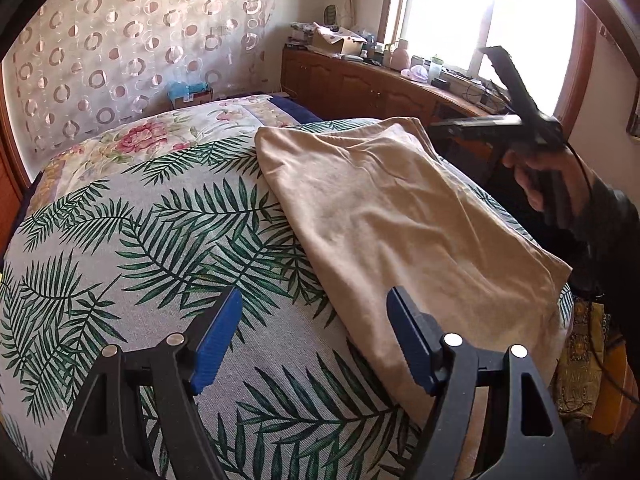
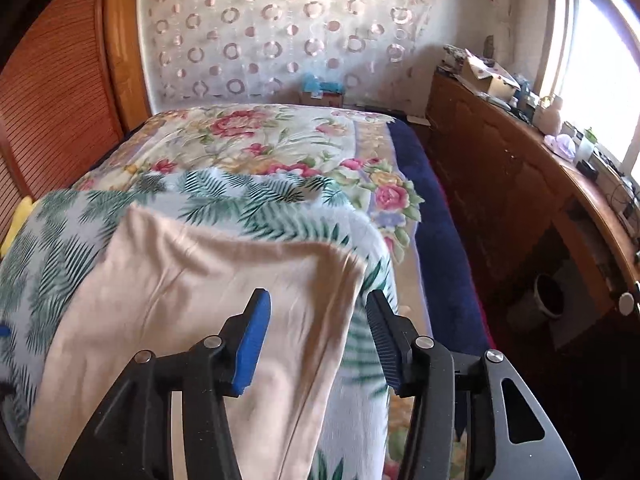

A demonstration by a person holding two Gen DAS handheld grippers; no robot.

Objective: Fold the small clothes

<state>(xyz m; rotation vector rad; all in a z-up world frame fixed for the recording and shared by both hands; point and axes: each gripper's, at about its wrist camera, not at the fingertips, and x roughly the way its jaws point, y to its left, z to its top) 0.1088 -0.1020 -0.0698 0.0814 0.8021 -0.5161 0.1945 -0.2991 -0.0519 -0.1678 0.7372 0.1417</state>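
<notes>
Garment: beige cloth (image 1: 404, 216) lying folded flat on palm-leaf cover (image 1: 132, 240).
Left gripper (image 1: 314, 344): wide apart, empty, at cloth's near edge.
Right gripper (image 2: 318, 340): parted, apparently gripping nothing, above cloth's right edge.

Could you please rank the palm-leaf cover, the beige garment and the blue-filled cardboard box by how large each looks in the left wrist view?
1. Palm-leaf cover, filling most of the view.
2. Beige garment, lying across the cover's right side.
3. Cardboard box, tiny by the back wall; it sits far from the camera, so its true size is unsure.
</notes>
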